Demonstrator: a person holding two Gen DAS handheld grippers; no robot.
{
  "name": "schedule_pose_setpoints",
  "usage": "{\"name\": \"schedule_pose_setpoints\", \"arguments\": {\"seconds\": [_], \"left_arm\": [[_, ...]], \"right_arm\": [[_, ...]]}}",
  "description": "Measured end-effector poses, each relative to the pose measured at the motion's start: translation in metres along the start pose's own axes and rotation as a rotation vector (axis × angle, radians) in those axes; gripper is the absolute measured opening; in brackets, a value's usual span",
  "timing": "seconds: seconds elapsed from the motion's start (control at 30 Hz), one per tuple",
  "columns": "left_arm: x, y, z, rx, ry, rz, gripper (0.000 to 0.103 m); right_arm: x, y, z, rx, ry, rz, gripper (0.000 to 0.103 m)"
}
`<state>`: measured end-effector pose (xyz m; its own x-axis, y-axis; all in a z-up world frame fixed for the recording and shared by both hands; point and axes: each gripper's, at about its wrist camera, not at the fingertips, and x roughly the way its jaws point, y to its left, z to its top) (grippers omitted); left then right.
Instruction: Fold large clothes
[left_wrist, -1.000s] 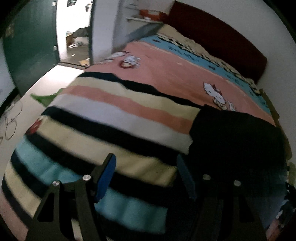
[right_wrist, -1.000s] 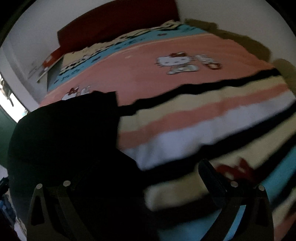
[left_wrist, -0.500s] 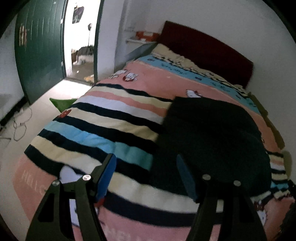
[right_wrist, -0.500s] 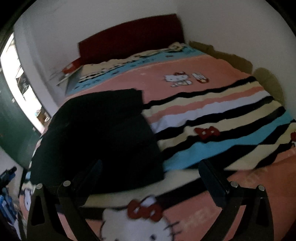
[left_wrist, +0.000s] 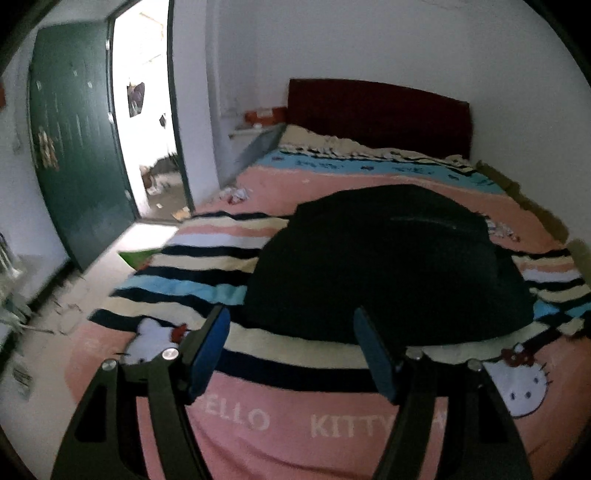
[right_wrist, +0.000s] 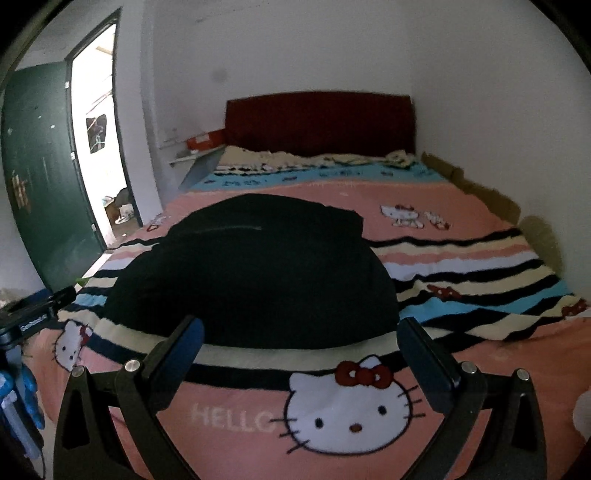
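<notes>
A large black garment lies folded into a rounded dark mass in the middle of the bed, on a pink striped cartoon-cat blanket. My left gripper hangs above the foot of the bed, near the garment's front left edge, its blue-padded fingers apart with nothing between them. My right gripper hovers over the blanket just short of the garment's near edge, also open and empty. Neither gripper touches the cloth.
A dark red headboard stands against the far wall. An open green door and a bright doorway are at the left, with bare floor beside the bed. The other gripper's body shows at the left edge of the right wrist view.
Both grippers have pulled back and risen from right over the garment to the foot of the bed. The whole garment and the blanket's lettering have come into view. Both stay open.
</notes>
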<state>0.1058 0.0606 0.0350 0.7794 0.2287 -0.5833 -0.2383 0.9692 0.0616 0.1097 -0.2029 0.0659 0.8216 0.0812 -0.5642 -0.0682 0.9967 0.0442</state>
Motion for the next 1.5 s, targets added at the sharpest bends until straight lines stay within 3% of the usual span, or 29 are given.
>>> {"name": "schedule_pose_setpoints", "arguments": {"seconds": [0.13, 0.53, 1.0, 1.5], "left_arm": [[-0.024, -0.014, -0.008, 0.033, -0.033, 0.033, 0.068], [-0.077, -0.027, -0.018, 0.048, -0.137, -0.051, 0.068], [-0.091, -0.027, -0.030, 0.069, -0.166, -0.070, 0.068], [-0.089, -0.023, -0.038, 0.059, -0.162, -0.059, 0.068]], "right_arm": [[-0.023, 0.012, -0.011, -0.037, -0.035, -0.017, 0.103], [-0.060, 0.026, -0.029, -0.105, -0.129, -0.033, 0.102], [-0.074, 0.023, -0.035, -0.095, -0.163, -0.029, 0.103], [-0.067, 0.012, -0.043, -0.073, -0.136, -0.041, 0.103]]}}
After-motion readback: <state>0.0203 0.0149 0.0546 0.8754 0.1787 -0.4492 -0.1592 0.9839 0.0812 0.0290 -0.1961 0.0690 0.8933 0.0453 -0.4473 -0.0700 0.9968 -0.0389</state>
